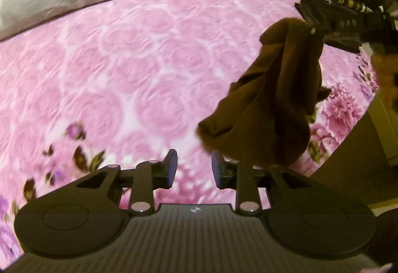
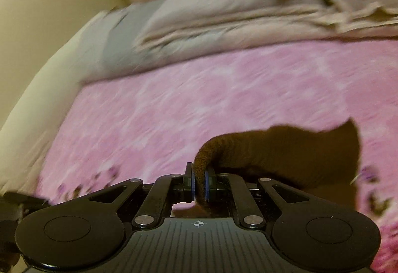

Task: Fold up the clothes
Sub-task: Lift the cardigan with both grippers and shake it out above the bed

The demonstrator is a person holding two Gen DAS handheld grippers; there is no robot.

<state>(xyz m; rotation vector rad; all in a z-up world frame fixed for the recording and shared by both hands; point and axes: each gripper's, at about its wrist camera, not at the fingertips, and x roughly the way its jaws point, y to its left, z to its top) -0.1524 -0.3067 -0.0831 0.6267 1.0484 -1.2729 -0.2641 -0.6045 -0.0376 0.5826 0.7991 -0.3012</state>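
Cloth on cloth, held by matt black plastic

The brown garment [image 2: 286,156] is a soft, fuzzy knit, matt and slightly napped at its pinched edge; the pink floral bedspread [image 1: 139,79] looks smooth, printed cloth with a faint sheen; the folded beige quilt [image 2: 223,24] is matt, creased fabric; the right gripper [image 2: 199,183] is matt black plastic with shiny metal pivot pins and blue pads; the left gripper [image 1: 194,168] has the same finish.
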